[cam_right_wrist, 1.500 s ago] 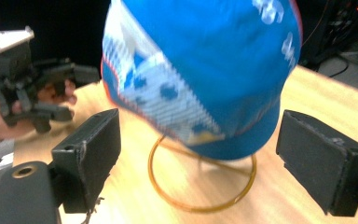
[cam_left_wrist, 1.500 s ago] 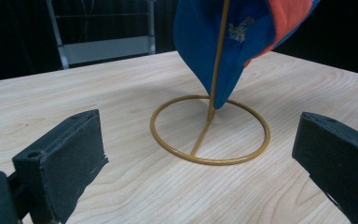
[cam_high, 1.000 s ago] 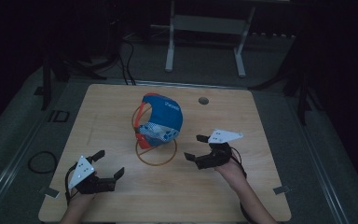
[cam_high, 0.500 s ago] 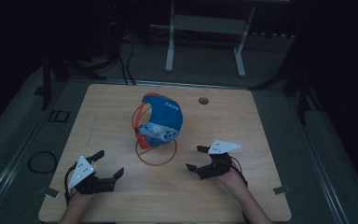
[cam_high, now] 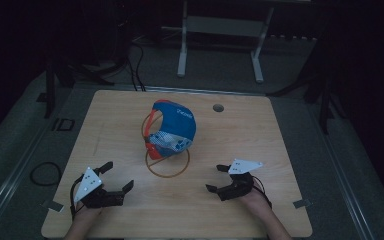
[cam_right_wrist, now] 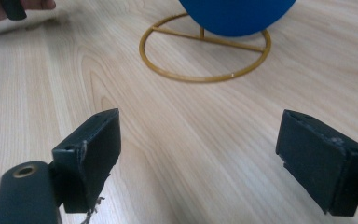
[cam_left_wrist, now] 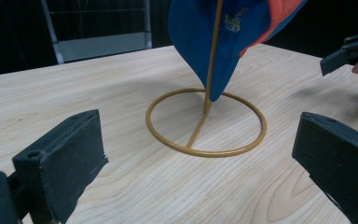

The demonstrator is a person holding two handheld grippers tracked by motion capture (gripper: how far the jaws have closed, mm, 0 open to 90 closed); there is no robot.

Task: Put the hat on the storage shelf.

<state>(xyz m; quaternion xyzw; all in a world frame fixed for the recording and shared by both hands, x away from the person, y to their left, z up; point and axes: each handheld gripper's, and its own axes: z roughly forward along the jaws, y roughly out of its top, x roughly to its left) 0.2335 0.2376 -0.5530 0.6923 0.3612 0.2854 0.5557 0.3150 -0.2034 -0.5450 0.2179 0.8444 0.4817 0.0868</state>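
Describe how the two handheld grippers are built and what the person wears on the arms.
Both the left gripper and the right gripper are black, each with two blocky jaws faced with dark pads and a pale grey three-cornered plate on top bearing small dark dots. A black cable trails from each. The forearms are bare; no sleeves show.

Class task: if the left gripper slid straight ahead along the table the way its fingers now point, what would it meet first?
Probably the gold ring base of the wire stand, ahead of the open left gripper; bare table lies before it. The blue cap hangs above, though depth is uncertain.
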